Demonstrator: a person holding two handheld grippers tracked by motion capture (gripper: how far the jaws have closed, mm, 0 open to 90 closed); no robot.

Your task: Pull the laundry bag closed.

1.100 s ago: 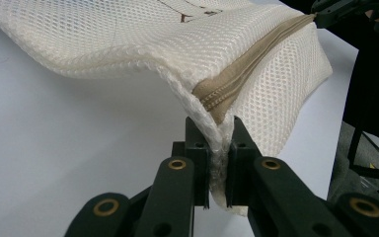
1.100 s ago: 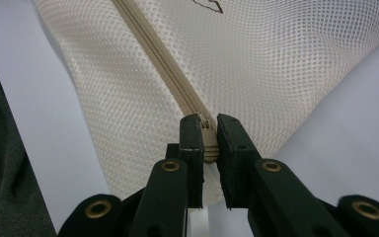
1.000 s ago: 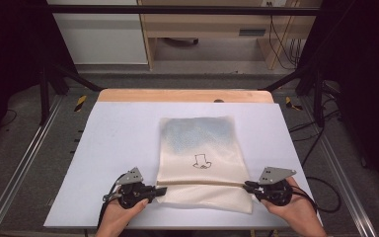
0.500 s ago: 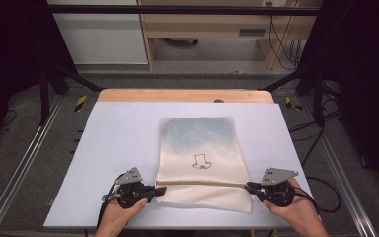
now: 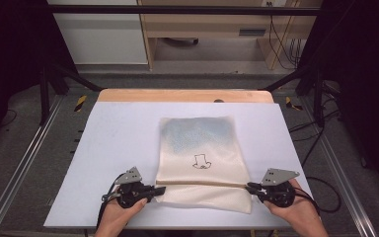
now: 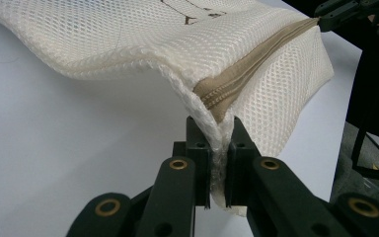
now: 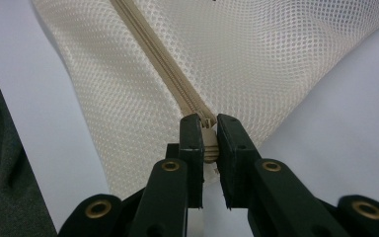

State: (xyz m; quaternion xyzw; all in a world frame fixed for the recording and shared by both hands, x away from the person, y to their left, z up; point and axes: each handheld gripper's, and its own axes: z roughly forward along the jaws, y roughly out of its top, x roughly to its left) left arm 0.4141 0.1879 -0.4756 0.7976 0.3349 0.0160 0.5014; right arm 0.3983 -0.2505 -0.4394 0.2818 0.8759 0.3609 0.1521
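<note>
A cream mesh bag (image 5: 200, 148) with a small black drawing lies flat on the white table (image 5: 118, 143). A tan zipper (image 5: 202, 183) runs across its near part. My left gripper (image 5: 157, 190) is shut on the bag's left edge at the zipper's end; in the left gripper view the mesh bag (image 6: 177, 44) is pinched between the jaws of the left gripper (image 6: 219, 148) beside the zipper (image 6: 246, 69). My right gripper (image 5: 250, 188) is shut on the zipper's right end; the right gripper (image 7: 208, 136) clamps the zipper pull, with the zipper (image 7: 158, 64) running away across the mesh bag (image 7: 276, 54).
A wooden strip (image 5: 185, 96) borders the table's far edge. Metal frame rails (image 5: 24, 163) run along both sides, with cables (image 5: 321, 197) on the floor at the right. A cabinet (image 5: 98, 34) and a wooden shelf unit (image 5: 217, 24) stand beyond.
</note>
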